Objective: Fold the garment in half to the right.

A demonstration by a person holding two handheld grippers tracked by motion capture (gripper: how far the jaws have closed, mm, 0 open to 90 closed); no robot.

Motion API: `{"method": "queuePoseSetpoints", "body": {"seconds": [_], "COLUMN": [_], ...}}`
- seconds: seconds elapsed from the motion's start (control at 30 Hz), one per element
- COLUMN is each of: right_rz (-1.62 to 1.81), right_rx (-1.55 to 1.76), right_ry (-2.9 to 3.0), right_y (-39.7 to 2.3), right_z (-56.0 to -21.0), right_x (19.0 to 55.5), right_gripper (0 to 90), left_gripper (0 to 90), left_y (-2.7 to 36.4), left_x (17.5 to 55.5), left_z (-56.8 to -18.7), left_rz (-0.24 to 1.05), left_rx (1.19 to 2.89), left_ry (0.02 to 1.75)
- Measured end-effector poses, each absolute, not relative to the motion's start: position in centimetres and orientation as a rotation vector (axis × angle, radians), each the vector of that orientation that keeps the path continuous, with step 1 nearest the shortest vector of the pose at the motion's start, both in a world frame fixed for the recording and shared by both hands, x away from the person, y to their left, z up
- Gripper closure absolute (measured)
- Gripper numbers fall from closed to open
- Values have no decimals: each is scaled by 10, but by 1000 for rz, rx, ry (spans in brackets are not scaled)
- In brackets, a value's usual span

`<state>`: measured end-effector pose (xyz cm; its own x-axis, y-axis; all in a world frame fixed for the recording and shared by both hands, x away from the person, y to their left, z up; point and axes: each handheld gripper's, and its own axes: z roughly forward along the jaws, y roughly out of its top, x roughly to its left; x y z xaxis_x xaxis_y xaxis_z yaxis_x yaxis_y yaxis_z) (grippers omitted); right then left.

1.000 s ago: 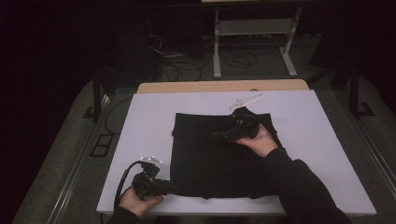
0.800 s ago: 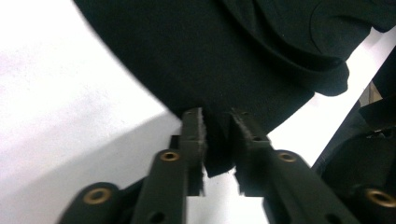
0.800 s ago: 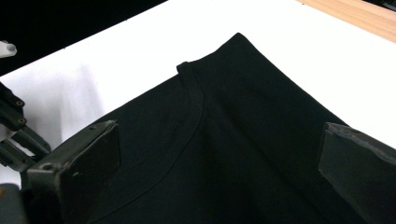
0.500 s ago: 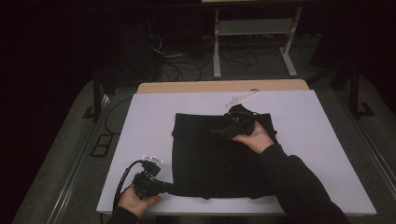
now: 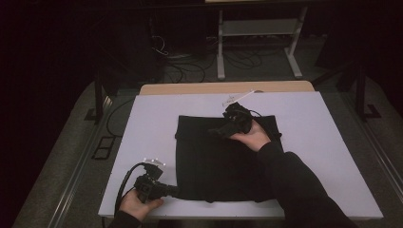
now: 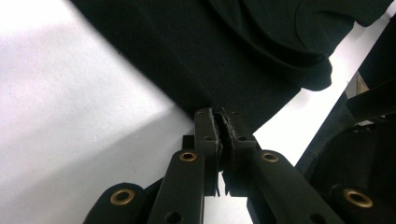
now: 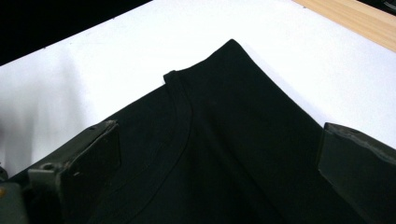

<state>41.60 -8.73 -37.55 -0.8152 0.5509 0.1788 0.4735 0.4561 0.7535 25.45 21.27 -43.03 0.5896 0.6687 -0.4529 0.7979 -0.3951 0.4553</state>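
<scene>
A black garment [image 5: 223,156] lies flat on the white table [image 5: 152,118]. At its near left corner, my left gripper [image 5: 173,191] is shut on the garment's edge. In the left gripper view the jaws [image 6: 219,119] are pressed together with the dark cloth [image 6: 224,51] pinched between the pads. My right gripper [image 5: 215,131] hovers over the far part of the garment and points left. Its jaws [image 7: 218,133] stand wide open, with the garment's far corner and a seam [image 7: 233,116] lying between and beyond them, untouched.
A wooden strip [image 5: 190,88] runs along the table's far edge. Behind it are cables on the floor [image 5: 180,66] and a metal stand [image 5: 256,38]. Bare white table surface lies to the left and right of the garment.
The right hand has drifted a little to the left over the far part of the garment. The left hand stays at the near left corner.
</scene>
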Motion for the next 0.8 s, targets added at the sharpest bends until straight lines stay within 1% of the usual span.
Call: {"method": "queuePoseSetpoints", "body": {"seconds": [0.47,0.8], "right_rz": [1261,1223], "right_rx": [891,885], "right_ry": [2623,2640], "right_y": [-69,-59], "right_z": [-371,-374], "right_x": [428,436], "right_gripper": [0,0], "left_gripper": [845,845], "left_y": [215,216], "left_x": [255,255], "left_z": [-428,-427], "left_rz": [-255,-252], "left_rx": [2155,2139], "left_ry": [1155,1151]}}
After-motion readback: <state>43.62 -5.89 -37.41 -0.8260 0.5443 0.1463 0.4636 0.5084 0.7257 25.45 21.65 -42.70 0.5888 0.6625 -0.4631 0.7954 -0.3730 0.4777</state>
